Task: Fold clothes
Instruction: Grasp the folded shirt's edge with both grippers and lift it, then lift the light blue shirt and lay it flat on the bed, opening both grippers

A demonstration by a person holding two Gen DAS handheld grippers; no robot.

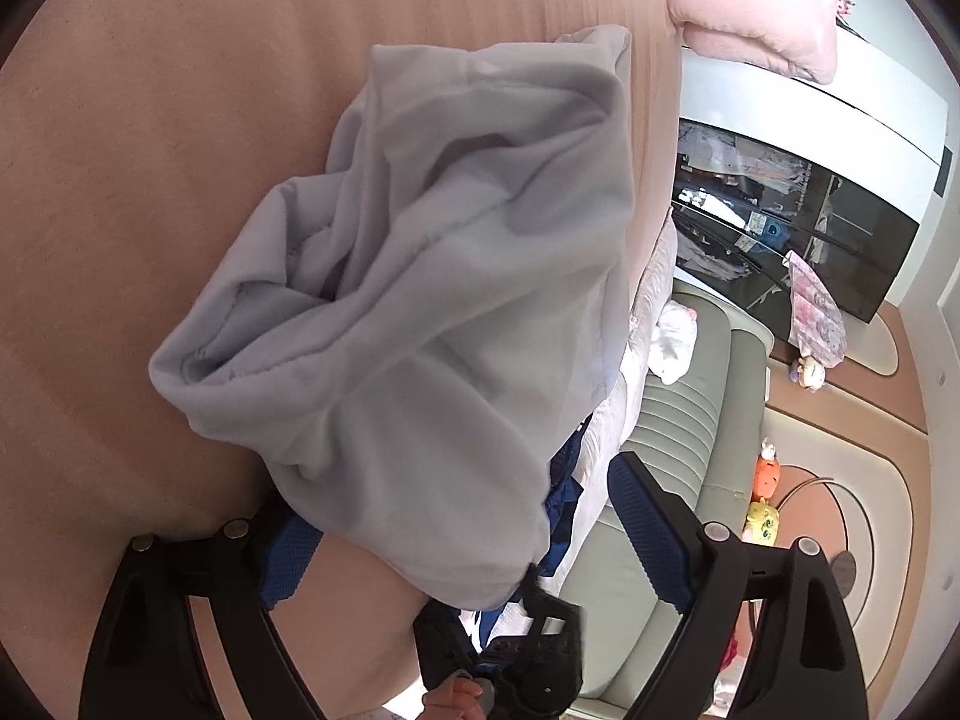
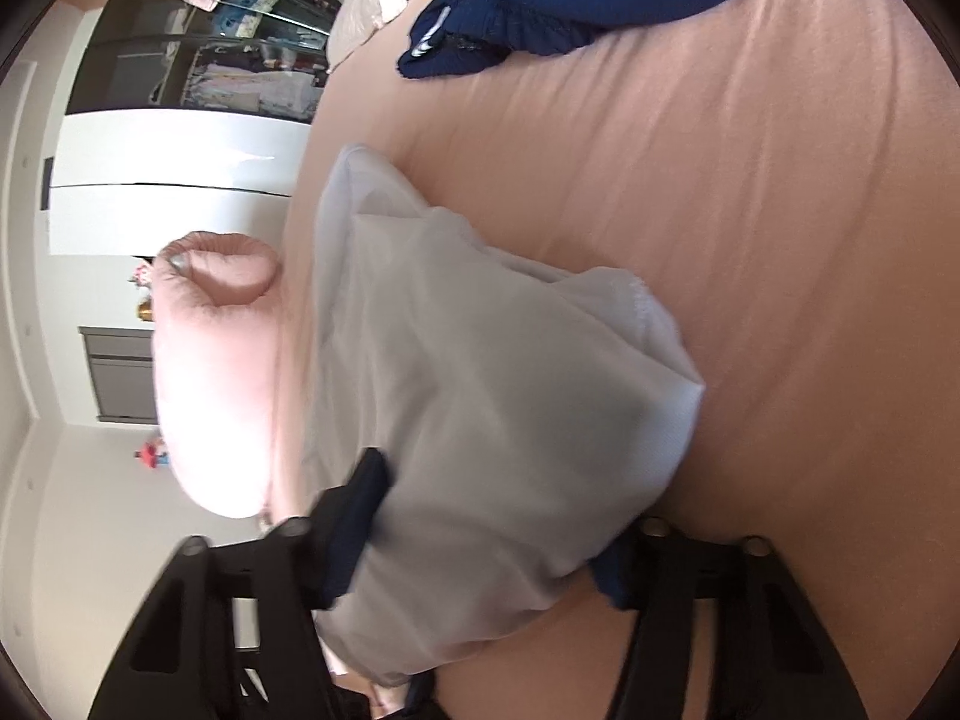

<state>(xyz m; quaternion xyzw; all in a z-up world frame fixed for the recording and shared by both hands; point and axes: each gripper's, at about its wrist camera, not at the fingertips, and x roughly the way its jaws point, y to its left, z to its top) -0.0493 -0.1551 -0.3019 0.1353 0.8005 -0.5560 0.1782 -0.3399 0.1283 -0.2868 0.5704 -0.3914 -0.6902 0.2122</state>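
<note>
Biggest thing here is the bed sheet (image 1: 150, 180), a peachy-tan surface filling most of both views. There's a pink pillow (image 2: 210, 372) at about 9 o'clock in the right wrist view, and a dark glass-front wardrobe (image 1: 798, 228) off at 3 o'clock in the left one.

Then the actual job: a light grey garment (image 1: 420, 312) sitting dead centre on the sheet. It's bunched and rumpled, lots of loose creases, no clean fold lines that I can make out, so I'd say the folding on this piece is barely started. A navy garment (image 2: 570, 0) is heaped at 12 o'clock in the right view, also unfolded as far as I can tell. So pretty much everything's left to do.

Grippers: the left gripper (image 1: 480, 534) is spread wide down at 6 o'clock. The grey cloth hangs over its left finger, but the right finger stands clear of it, so nothing's pinched. The right gripper (image 2: 492, 546) is narrower, with the near end of the grey garment bulging between its fingers (image 2: 354, 528). The left pad looks pressed into the cloth, the right one is mostly hidden under it and the frame's blurry, so I can't tell if it's really clamped.
</note>
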